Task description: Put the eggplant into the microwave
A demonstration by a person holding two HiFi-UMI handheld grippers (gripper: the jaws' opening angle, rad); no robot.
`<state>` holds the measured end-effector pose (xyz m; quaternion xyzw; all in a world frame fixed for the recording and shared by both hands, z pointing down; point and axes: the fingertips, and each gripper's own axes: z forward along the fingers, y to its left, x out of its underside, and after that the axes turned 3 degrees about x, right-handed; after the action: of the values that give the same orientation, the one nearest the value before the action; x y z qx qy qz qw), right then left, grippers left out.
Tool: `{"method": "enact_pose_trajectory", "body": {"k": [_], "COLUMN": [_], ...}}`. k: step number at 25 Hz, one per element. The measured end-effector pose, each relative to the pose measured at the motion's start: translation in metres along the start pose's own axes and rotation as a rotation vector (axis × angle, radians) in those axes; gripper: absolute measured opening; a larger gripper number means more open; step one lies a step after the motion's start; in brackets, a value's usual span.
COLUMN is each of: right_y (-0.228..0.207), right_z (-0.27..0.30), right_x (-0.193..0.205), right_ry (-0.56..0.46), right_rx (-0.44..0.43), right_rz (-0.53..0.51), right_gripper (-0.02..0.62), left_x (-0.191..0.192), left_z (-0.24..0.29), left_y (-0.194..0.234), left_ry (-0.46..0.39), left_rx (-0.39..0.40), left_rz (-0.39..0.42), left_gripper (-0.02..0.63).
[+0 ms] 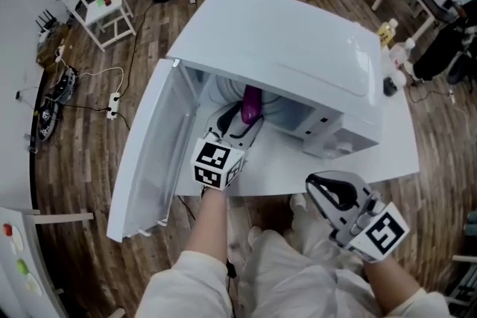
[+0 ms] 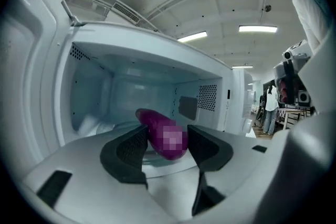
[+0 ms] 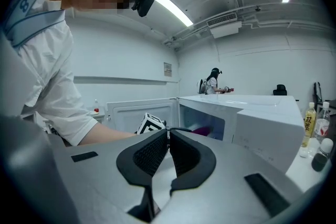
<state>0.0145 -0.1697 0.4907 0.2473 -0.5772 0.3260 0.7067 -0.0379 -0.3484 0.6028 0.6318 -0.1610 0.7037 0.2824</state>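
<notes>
A purple eggplant (image 1: 252, 106) sticks forward into the open white microwave (image 1: 298, 56), just above its glass turntable (image 2: 157, 157). My left gripper (image 1: 242, 124) is at the oven's mouth, shut on the near end of the eggplant (image 2: 157, 124), with a pad on each side. The door (image 1: 149, 160) hangs wide open to the left. My right gripper (image 1: 322, 186) hovers in front of the table's near edge, right of the opening, shut with nothing between its jaws. From the right gripper view the microwave (image 3: 262, 118) shows side-on, with a bit of the eggplant (image 3: 202, 130) inside.
The microwave stands on a white table (image 1: 387, 153). Bottles (image 1: 387, 32) stand at the table's far right corner, and a dark object (image 1: 390, 86) lies nearby. A small white shelf unit (image 1: 104, 11) and cables (image 1: 89, 86) sit on the wooden floor to the left.
</notes>
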Motion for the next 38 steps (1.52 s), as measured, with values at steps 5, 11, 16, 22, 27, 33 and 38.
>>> {"method": "enact_pose_trajectory", "body": {"k": [5, 11, 16, 22, 27, 33, 38], "right_y": [-0.004, -0.003, 0.0, -0.004, -0.012, -0.022, -0.022], "right_z": [0.005, 0.005, 0.005, 0.007, 0.01, 0.013, 0.013], "right_x": [0.007, 0.008, 0.01, 0.011, 0.017, 0.018, 0.014], "right_ry": [-0.004, -0.004, -0.003, -0.009, -0.006, -0.01, -0.012], "right_rx": [0.009, 0.009, 0.011, 0.022, 0.047, 0.069, 0.065], "right_rz": [0.009, -0.003, -0.002, 0.005, 0.026, 0.053, 0.053], "right_gripper": [0.035, 0.035, 0.035, 0.035, 0.035, 0.035, 0.035], "left_x": [0.009, 0.012, 0.016, 0.024, 0.017, 0.008, 0.002], "left_z": [0.018, 0.028, 0.035, 0.035, 0.031, 0.021, 0.011], "left_y": [0.014, 0.021, 0.025, 0.026, 0.024, 0.017, 0.013], "left_ry": [0.007, -0.003, 0.0, 0.01, -0.008, -0.02, -0.03], "left_rx": [-0.029, -0.064, -0.085, -0.095, -0.094, -0.09, -0.098], "left_rz": [-0.017, -0.014, -0.005, 0.006, 0.018, 0.029, 0.023], "left_gripper": [0.235, 0.236, 0.236, 0.267, 0.301, 0.301, 0.301]}}
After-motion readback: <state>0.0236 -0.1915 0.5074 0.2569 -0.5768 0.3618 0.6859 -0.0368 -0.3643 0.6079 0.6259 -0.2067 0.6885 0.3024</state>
